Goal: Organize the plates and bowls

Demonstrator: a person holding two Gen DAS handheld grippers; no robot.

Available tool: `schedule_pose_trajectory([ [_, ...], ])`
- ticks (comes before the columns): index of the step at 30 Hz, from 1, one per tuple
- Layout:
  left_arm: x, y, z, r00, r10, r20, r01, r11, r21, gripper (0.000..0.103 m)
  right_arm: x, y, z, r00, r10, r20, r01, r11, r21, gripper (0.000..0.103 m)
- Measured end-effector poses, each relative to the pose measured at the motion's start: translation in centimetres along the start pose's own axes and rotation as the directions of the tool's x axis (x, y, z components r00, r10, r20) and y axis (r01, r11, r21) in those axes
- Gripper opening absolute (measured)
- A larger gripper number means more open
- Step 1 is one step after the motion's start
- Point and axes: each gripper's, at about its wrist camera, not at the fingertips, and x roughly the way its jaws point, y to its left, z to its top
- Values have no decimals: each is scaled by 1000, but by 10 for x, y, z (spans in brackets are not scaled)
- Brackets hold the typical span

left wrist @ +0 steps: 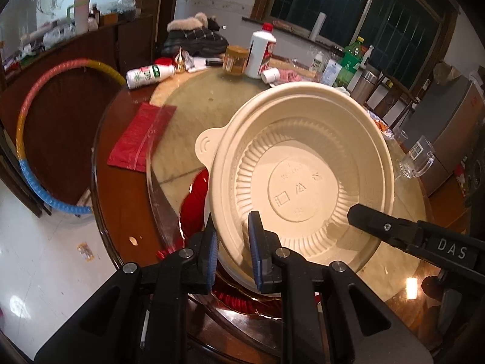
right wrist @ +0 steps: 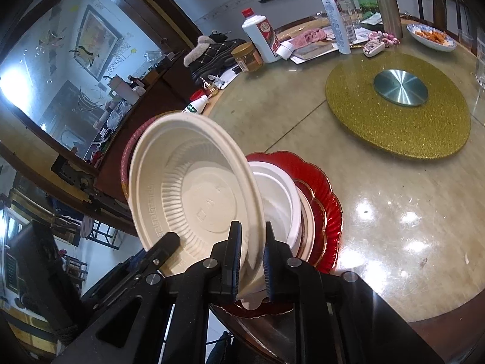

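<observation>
1. Low in the left wrist view, your left gripper [left wrist: 232,244] pinches the near edge of the cream bowl [left wrist: 303,179], one blue pad outside the rim and one inside.
2. Low in the right wrist view, your right gripper [right wrist: 252,261] has the other side of the cream bowl [right wrist: 194,194] between its pads. Its fingers sit very close on the rim.
3. The bowl is tilted up on its edge, and it fills the middle of both views.
4. Just behind it, a white bowl [right wrist: 279,200] sits on a red plate [right wrist: 324,191] on the round table [right wrist: 379,212].
5. Farther off, in the upper right, a gold turntable [right wrist: 397,130] lies flat.
6. At the top, a white bottle [right wrist: 260,35] stands next to an amber jar [right wrist: 247,57].
</observation>
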Motion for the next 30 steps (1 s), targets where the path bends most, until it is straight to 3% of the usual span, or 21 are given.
schedule_pose_trajectory([
  [3, 1, 0, 1, 1000, -5, -13, 5, 1000, -7, 18, 0, -2, 3, 1000, -14, -2, 14, 1000, 6, 17],
  [5, -1, -1, 2, 1000, 2, -3, -2, 1000, -4, 20, -1, -2, 4, 1000, -29, 8, 29, 1000, 1, 27],
  [6, -1, -2, 2, 1000, 5, -1, -5, 1000, -4, 22, -2, -2, 4, 1000, -29, 10, 29, 1000, -2, 33],
  [14, -9, -5, 3, 999, -14, 33, 14, 1000, -11, 43, -6, -2, 5, 998, -37, 42, 38, 999, -13, 41],
  [17, -28, -7, 1, 991, 18, 130, -17, 1000, -7, 56, -16, -2, 4, 997, 18, 72, -17, 1000, -17, 66],
  [19, -43, -11, -3, 978, 50, 201, -53, 999, 12, 73, -28, 1, 1, 993, 36, 111, -30, 998, -54, 82],
  [21, -59, -17, -10, 961, 65, 271, -79, 996, 41, 83, -38, 3, -2, 989, 24, 143, -11, 996, -93, 91],
  [24, -71, -22, -23, 946, 63, 318, -89, 994, 66, 88, -52, 2, -10, 987, 20, 158, 5, 988, -157, 103],
  [27, -71, -24, -35, 953, 68, 294, -98, 991, 88, 94, -65, -3, -22, 987, -15, 161, 54, 970, -237, 103],
  [30, -66, -27, -51, 964, 84, 253, -113, 989, 101, 103, -74, -5, -41, 982, -69, 176, 130, 924, -361, 103],
])
